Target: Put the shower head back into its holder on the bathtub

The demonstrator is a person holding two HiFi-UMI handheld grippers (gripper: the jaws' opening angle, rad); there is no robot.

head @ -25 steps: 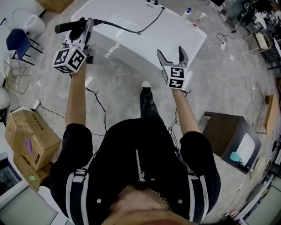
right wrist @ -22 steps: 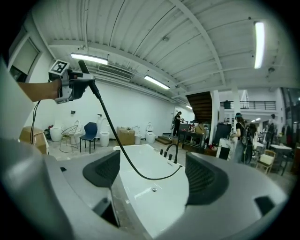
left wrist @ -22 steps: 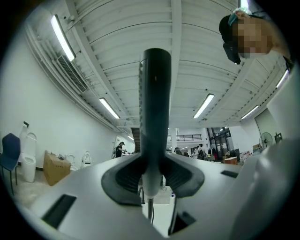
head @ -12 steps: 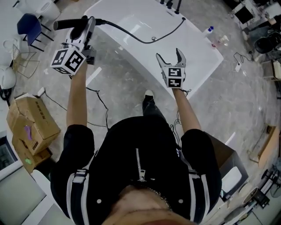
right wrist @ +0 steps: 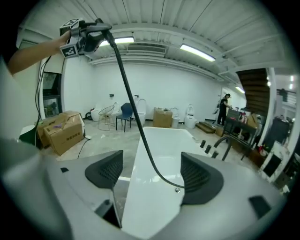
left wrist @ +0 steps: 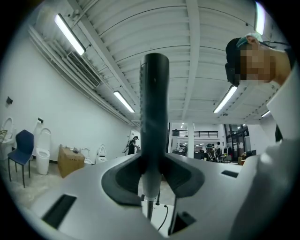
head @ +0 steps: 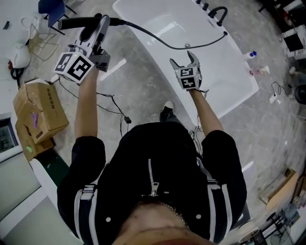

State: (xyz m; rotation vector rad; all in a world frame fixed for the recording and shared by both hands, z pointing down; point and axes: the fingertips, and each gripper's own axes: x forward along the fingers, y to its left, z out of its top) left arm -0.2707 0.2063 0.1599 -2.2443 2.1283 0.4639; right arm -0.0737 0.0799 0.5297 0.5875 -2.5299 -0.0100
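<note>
The black shower head (head: 71,22) is a dark handle, and my left gripper (head: 94,34) is shut on it, raised over the floor left of the white bathtub (head: 158,21). In the left gripper view the handle (left wrist: 154,103) stands upright between the pads of that gripper (left wrist: 151,174). Its black hose (head: 158,40) sags across to the tub's near rim. My right gripper (head: 184,57) hangs over that rim; its jaws have just been closing a little and hold nothing. In the right gripper view the hose (right wrist: 136,112) runs ahead of the open right gripper (right wrist: 152,176). Black taps and a spout (head: 216,10) stand at the tub's far side.
Cardboard boxes (head: 36,115) sit on the floor at the left, with a blue chair (head: 50,5) and a wire stand (head: 40,36) beyond them. A thin cable (head: 112,103) trails over the grey floor. Small bottles (head: 256,64) stand right of the tub.
The left gripper has carried the shower head along, still shut on it. The right gripper has dropped toward the tub's rim. The tub has swung to the upper right of the head view.
</note>
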